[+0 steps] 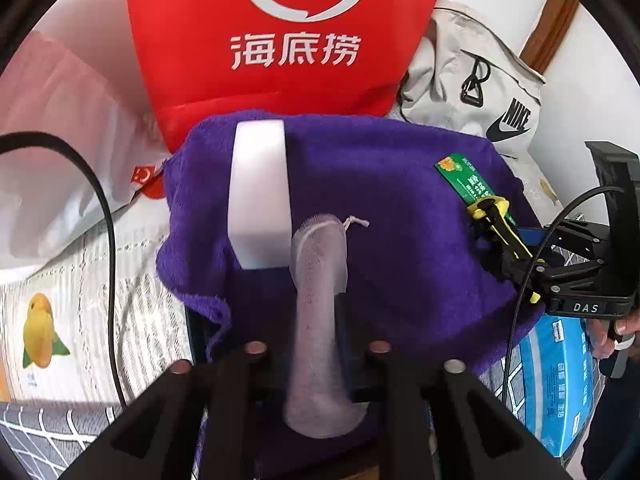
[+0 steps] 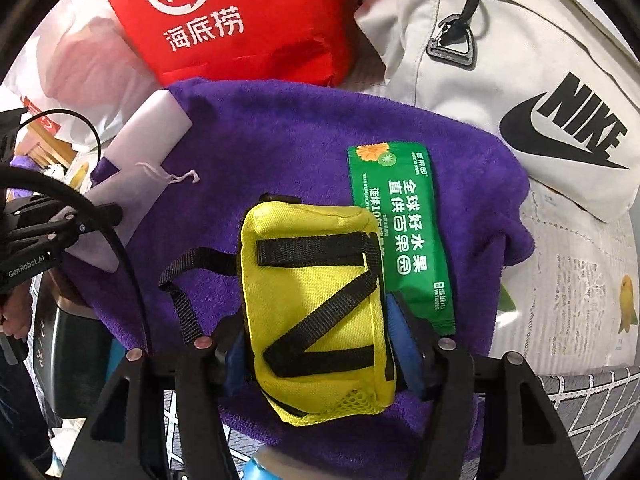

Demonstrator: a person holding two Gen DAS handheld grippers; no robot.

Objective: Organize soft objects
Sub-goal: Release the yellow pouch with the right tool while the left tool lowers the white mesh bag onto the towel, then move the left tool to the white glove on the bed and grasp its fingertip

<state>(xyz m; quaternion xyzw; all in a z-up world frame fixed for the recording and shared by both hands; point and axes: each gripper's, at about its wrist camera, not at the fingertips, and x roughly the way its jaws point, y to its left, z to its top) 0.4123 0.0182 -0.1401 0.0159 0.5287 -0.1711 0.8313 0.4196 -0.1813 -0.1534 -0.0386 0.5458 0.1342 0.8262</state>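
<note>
- While both hands hang over the purple towel (image 1: 400,200), we read the job as well under way: four soft things are gathered on it, none yet put into a bag.
- We see the white foam block (image 1: 260,196) lying on the towel's far left part, and the green wet-wipes packet (image 2: 400,236) lying flat on its right part.
- Our left gripper (image 1: 320,344) has the pale mesh pouch (image 1: 320,300) running up between its fingers. The fingers are hidden behind the pouch, so we cannot tell from the pictures whether they pinch it or have let go.
- Our right gripper (image 2: 320,344) has the yellow pouch (image 2: 316,308) with black straps between its blue pads (image 2: 404,344). The pads sit right against its sides, and we judge that they pinch it.
- Both pouches reach down to the towel, the mesh one just beside the foam block, the yellow one touching the edge of the wipes packet.
- Behind the towel stand a red bag (image 1: 280,40) and a pale grey backpack (image 2: 520,80), neither visibly opened.
- What is left, as we judge it: release both pouches, then wrap the towel or move the lot into a bag. Which of these is meant, the pictures do not say.
</note>
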